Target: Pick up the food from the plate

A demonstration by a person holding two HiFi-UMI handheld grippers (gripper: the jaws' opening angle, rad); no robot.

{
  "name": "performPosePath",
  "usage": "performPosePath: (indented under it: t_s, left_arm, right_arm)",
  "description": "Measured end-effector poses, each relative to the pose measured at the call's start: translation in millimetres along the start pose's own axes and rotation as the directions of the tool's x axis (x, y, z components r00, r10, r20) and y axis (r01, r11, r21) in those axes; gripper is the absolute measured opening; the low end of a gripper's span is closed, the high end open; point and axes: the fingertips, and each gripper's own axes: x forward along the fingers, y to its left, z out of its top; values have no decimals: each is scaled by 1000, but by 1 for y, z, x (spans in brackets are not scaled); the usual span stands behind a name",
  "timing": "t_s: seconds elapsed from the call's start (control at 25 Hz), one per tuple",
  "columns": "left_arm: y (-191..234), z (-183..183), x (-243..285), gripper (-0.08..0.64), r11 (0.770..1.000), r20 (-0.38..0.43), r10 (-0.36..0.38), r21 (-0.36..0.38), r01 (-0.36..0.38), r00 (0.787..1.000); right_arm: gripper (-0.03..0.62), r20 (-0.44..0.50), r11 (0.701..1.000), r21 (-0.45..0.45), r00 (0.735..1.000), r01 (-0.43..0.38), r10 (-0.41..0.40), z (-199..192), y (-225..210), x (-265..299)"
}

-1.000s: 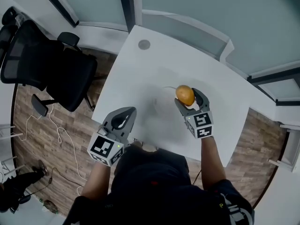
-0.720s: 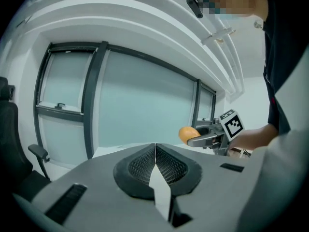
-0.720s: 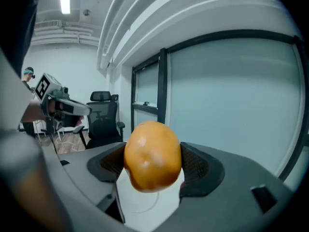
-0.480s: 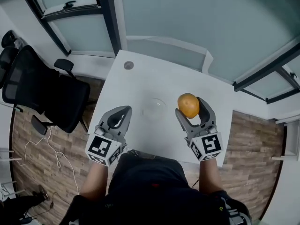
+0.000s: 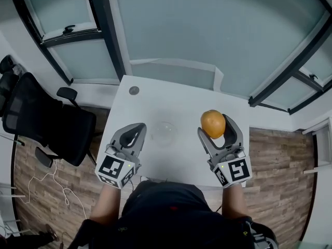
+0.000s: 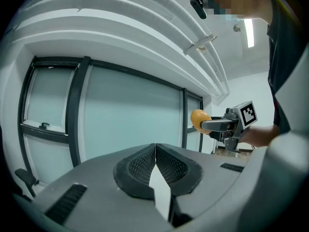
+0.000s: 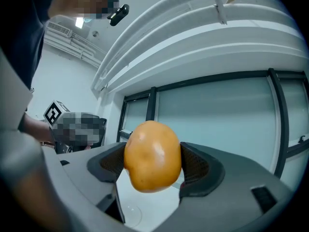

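Between the right gripper (image 7: 153,153) fingers (image 7: 197,166) sits orange food (image 7: 152,163).

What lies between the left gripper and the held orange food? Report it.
A clear round glass plate on the white table; the head view shows it.

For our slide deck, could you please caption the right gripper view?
Right gripper shut on the rounded orange food, with windows behind.
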Motion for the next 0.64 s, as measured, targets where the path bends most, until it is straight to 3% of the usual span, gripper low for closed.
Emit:
performPosePath:
  t_s: [0.64]
  left_arm:
    - [-2,2,-5,23,1000,-24,1,-1,-1,1000]
  right_arm:
    - [350,-7,999,-22,999,-44,43,-1,9,15]
